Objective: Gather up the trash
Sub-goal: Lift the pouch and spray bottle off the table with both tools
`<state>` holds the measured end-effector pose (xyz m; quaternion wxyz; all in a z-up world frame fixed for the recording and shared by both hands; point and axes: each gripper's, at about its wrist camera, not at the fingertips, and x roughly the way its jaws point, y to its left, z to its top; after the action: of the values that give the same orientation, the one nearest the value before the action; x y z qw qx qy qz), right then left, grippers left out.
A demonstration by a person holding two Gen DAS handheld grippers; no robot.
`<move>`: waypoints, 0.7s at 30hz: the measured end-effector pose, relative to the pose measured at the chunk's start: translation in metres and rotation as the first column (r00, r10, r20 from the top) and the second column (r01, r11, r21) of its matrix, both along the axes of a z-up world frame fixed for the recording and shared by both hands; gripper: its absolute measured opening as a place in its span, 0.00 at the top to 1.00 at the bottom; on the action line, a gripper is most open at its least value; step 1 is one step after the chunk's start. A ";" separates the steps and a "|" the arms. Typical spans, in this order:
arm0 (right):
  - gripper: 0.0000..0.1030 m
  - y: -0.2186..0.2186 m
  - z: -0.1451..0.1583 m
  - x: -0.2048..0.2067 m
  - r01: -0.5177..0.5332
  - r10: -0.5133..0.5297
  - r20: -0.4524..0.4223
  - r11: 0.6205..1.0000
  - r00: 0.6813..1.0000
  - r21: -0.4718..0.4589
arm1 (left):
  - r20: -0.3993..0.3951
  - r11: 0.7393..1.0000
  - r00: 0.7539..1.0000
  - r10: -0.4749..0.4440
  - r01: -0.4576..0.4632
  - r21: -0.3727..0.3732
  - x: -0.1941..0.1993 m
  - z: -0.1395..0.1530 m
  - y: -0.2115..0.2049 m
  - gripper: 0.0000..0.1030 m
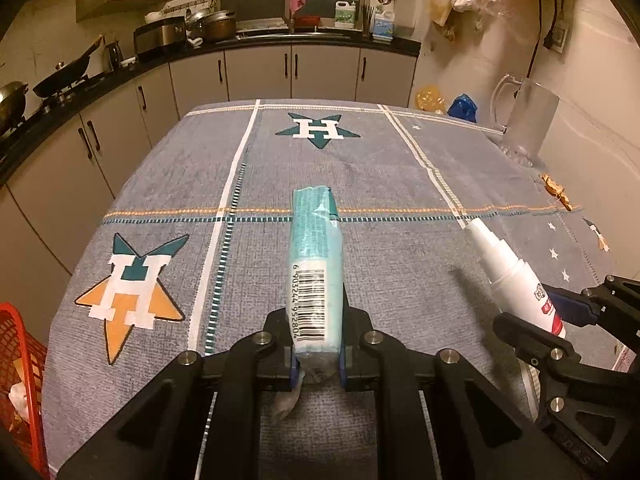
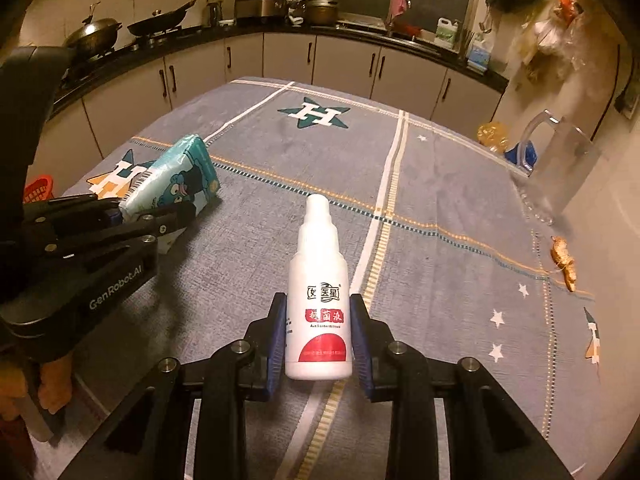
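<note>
Left gripper (image 1: 318,360): it is clamping the rear end of a teal tissue pack (image 1: 317,268), barcode side up, at lower centre of the left view.
Right gripper (image 2: 319,344): its blue pads are pressing both sides of a white spray bottle (image 2: 319,300), nozzle pointing toward the top of the frame.
Hidden: the tissue pack's tail is disappearing between the pads; the bottle's base is cutting off the cloth beneath it.
Hard to make out: the small print on the bottle's label is blurring out.
Cut off: a red basket (image 1: 24,360) is showing only partly at the left edge; a clear pitcher (image 1: 528,120) is standing at upper right.
Open room: the checked tablecloth (image 1: 360,184) is lying bare across the centre.
Count: two grippers, one pack, one bottle, one gold wrapper (image 2: 564,262) lying near the right edge.
</note>
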<state>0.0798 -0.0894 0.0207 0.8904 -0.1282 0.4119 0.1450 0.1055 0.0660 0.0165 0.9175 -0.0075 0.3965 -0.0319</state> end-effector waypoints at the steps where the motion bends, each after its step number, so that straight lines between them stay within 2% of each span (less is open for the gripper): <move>1: 0.68 0.000 0.000 0.000 0.000 0.000 0.006 1.000 1.000 -0.003 | 0.005 1.000 1.000 -0.001 0.001 0.002 -0.001 0.001 0.000 0.88; 10: 0.68 -0.002 0.001 -0.002 0.000 -0.001 0.017 1.000 1.000 0.016 | 0.035 1.000 0.999 -0.002 0.001 0.016 -0.006 0.005 -0.001 0.88; 21: 0.68 -0.023 0.016 0.000 0.013 -0.014 0.007 0.988 1.000 0.151 | 0.049 1.000 0.999 0.004 -0.005 0.023 -0.010 0.011 0.000 0.88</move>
<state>0.0802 -0.1127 0.0366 0.9003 -0.0582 0.3969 0.1691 0.0954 0.0659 0.0275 0.9270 0.0029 0.3741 -0.0256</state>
